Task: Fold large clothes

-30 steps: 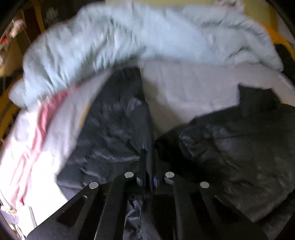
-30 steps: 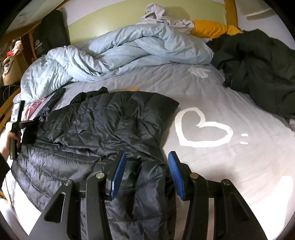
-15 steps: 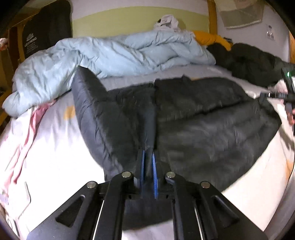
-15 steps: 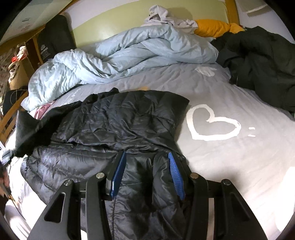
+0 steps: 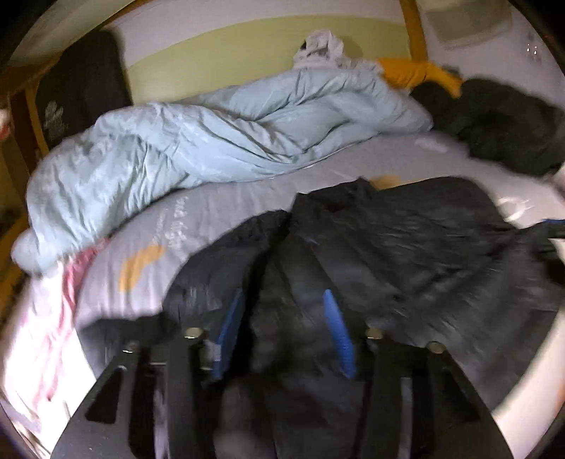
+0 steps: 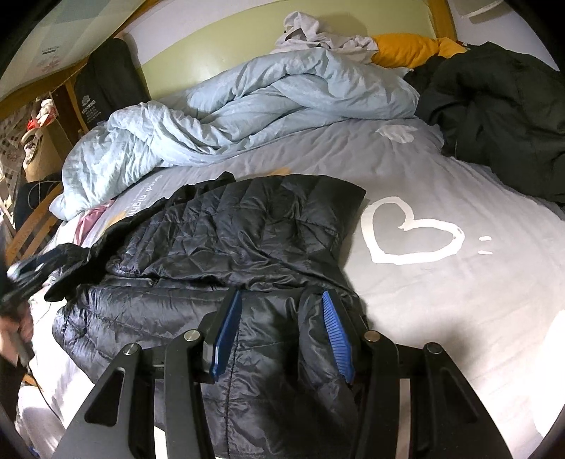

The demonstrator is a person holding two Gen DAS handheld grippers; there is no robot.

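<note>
A black quilted puffer jacket (image 6: 229, 240) lies spread on the grey bed sheet (image 6: 459, 300). One sleeve (image 6: 70, 257) trails toward the left edge, where a person's hand (image 6: 10, 335) shows as a blur. In the right wrist view my right gripper (image 6: 280, 332) stands open low over the jacket's near hem, with a fold of fabric between its blue pads. In the blurred left wrist view the jacket (image 5: 406, 247) fills the lower right. My left gripper (image 5: 284, 330) is opening; black fabric lies between its pads, and they do not press on it.
A crumpled pale blue duvet (image 6: 247, 106) is heaped along the far side. A dark green coat (image 6: 494, 116) lies at the far right, with an orange pillow (image 6: 406, 49) and a white garment (image 6: 310, 31) by the headboard. Pink cloth (image 5: 46, 317) hangs at the bed's left edge.
My left gripper was shut on black jacket fabric and now stands open, having swung across toward the jacket's body. The right gripper has stayed over the hem.
</note>
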